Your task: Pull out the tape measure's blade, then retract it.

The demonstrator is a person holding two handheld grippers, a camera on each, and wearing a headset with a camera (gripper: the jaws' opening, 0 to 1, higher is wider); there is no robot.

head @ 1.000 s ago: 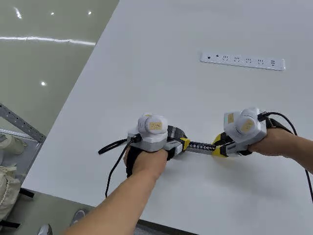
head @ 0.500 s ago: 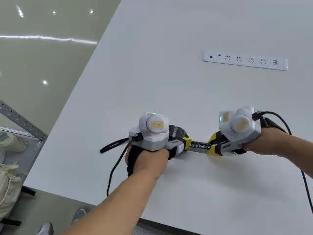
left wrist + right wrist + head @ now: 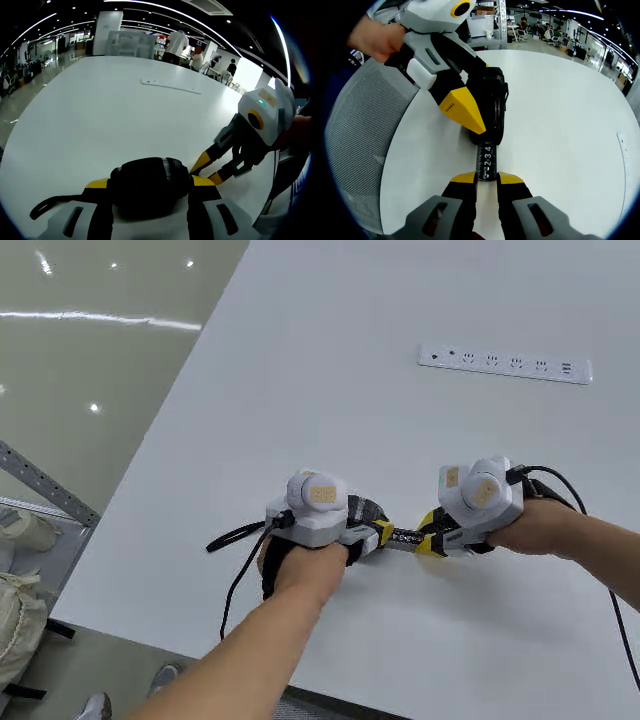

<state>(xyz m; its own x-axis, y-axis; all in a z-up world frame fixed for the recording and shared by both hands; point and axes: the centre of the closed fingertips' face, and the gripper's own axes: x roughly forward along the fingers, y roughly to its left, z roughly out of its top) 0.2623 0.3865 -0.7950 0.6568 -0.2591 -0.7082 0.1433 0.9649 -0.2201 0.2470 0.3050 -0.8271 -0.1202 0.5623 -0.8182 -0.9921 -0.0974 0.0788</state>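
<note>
Open office, white table [image 3: 330,330], mesh chair [image 3: 365,130]

**Around the Workbench**

A white power strip [image 3: 505,364] is lying flat on the white table [image 3: 330,370], toward its far side. The glossy floor [image 3: 90,350] is reflecting ceiling lights. A grey metal rack [image 3: 45,492] is standing by the table's near left corner. A grey mesh chair back [image 3: 365,150] is curving beside the table edge. People [image 3: 177,45] are standing beyond the far end.

The power strip [image 3: 505,364] lies on the table [image 3: 350,360] behind the tape measure [image 3: 362,511].
</note>
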